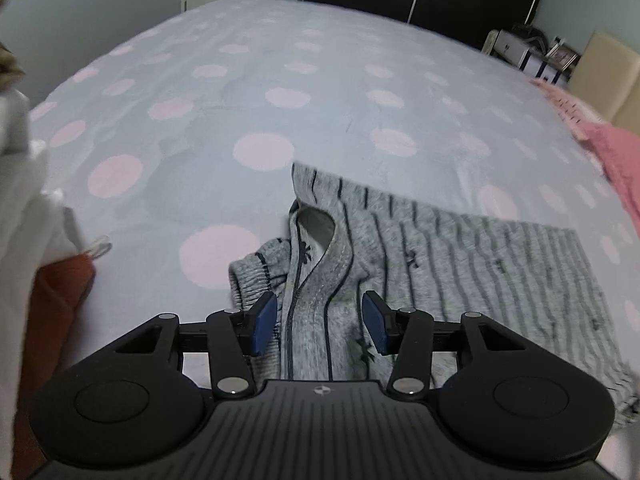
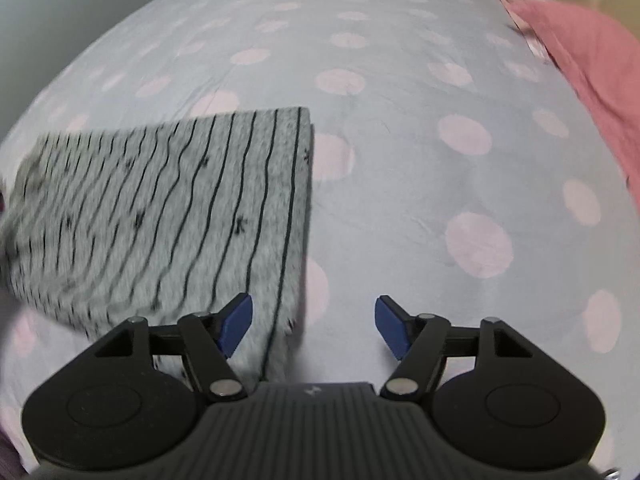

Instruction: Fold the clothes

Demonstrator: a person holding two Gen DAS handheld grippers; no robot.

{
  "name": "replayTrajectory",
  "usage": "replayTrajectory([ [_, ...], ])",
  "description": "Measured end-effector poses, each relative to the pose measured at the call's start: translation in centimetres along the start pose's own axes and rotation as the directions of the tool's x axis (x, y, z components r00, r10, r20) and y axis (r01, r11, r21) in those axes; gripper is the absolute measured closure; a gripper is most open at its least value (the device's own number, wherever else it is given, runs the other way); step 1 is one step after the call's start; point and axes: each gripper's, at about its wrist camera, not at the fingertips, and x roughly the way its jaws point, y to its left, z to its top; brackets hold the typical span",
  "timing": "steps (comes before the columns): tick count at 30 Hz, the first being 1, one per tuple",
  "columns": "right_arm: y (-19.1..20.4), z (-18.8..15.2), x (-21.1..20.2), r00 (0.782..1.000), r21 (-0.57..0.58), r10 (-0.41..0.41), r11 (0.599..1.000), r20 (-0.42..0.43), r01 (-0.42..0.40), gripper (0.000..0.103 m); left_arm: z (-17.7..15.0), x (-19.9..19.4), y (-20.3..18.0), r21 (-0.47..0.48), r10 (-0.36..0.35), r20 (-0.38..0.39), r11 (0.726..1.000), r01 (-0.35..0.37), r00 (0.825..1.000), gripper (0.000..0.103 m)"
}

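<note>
- Clothes first: I see a grey striped garment [image 1: 460, 248] lying folded on the bed [image 1: 260, 80], which has a pale cover with pink dots.
- My left gripper [image 1: 319, 326] hangs over the garment's bunched collar end, claw apart, the blue pads not pressing the cloth that runs between them.
- My right gripper [image 2: 313, 328] sits at the garment's straight folded edge, claw wide apart; one pad is over the cloth, the other over the bare cover.
- A pink cloth [image 2: 580, 48] lies along the bed's far right edge.
- White cloth [image 1: 24, 208] and an orange cloth [image 1: 56, 292] sit at the left edge.

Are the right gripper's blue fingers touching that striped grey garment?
Apart. The right wrist view shows both fingers spread, nothing clamped, above the garment.
</note>
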Motion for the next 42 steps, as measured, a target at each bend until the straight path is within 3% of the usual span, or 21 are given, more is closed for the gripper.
replayTrajectory([
  [1, -0.3, 0.3, 0.4, 1.000, 0.032, 0.013, 0.999, 0.004, -0.013, 0.032, -0.1, 0.6, -0.1, 0.001, 0.005, -0.011, 1.000, -0.005, 1.000, 0.059],
  [5, -2.1, 1.0, 2.3, 0.997, 0.158, 0.073, 0.985, -0.003, -0.072, 0.032, 0.1, 2.4, 0.2, -0.016, 0.045, -0.060, 0.999, -0.046, 0.997, 0.095],
  [8, -3.5, 1.1, 4.0, 0.990, 0.281, 0.141, 0.951, -0.015, -0.131, 0.033, 0.3, 2.5, 1.4, -0.083, 0.051, -0.067, 0.995, -0.056, 0.996, 0.098],
  [13, -4.3, 0.2, 5.4, 0.970, 0.394, 0.240, 0.896, -0.035, -0.208, 0.042, 0.4, 2.1, 1.9, -0.086, 0.074, -0.072, 0.993, -0.080, 0.995, 0.098],
  [18, -2.8, -1.4, 7.1, 0.954, 0.394, 0.279, 0.893, -0.109, -0.216, 0.051, 0.4, 0.3, 0.8, -0.046, 0.162, -0.031, 0.985, -0.163, 0.986, 0.085],
  [21, -1.2, -1.7, 7.0, 0.962, 0.334, 0.244, 0.922, -0.118, -0.193, 0.061, 0.2, -1.8, -0.5, 0.024, 0.179, 0.002, 0.984, -0.179, 0.984, 0.080],
  [22, -1.0, -1.7, 6.9, 0.960, 0.335, 0.255, 0.920, -0.116, -0.204, 0.079, 0.0, -2.6, -1.2, 0.054, 0.169, 0.013, 0.984, -0.170, 0.986, 0.080],
  [23, -0.9, -1.6, 6.8, 0.957, 0.351, 0.268, 0.911, -0.108, -0.215, 0.085, -0.3, -3.4, -1.9, 0.085, 0.159, 0.024, 0.983, -0.160, 0.987, 0.080],
  [29, -0.6, -1.0, 3.9, 0.951, 0.370, 0.306, 0.890, -0.047, -0.268, 0.089, -2.2, -8.6, -7.1, 0.246, 0.036, 0.056, 0.968, -0.049, 0.998, 0.079],
  [34, 0.0, -1.8, -0.1, 0.936, 0.381, 0.353, 0.867, -0.014, -0.321, 0.090, -5.5, -12.7, -10.7, 0.311, -0.062, 0.070, 0.950, 0.038, 0.996, 0.076],
  [39, 2.4, -4.7, -4.0, 0.910, 0.364, 0.413, 0.846, 0.011, -0.389, 0.091, -10.6, -15.9, -13.9, 0.363, -0.157, 0.073, 0.924, 0.120, 0.985, 0.072],
  [42, 3.5, -6.7, -6.6, 0.887, 0.372, 0.457, 0.814, 0.066, -0.447, 0.091, -14.5, -17.9, -16.7, 0.431, -0.235, 0.086, 0.885, 0.176, 0.968, 0.065],
])
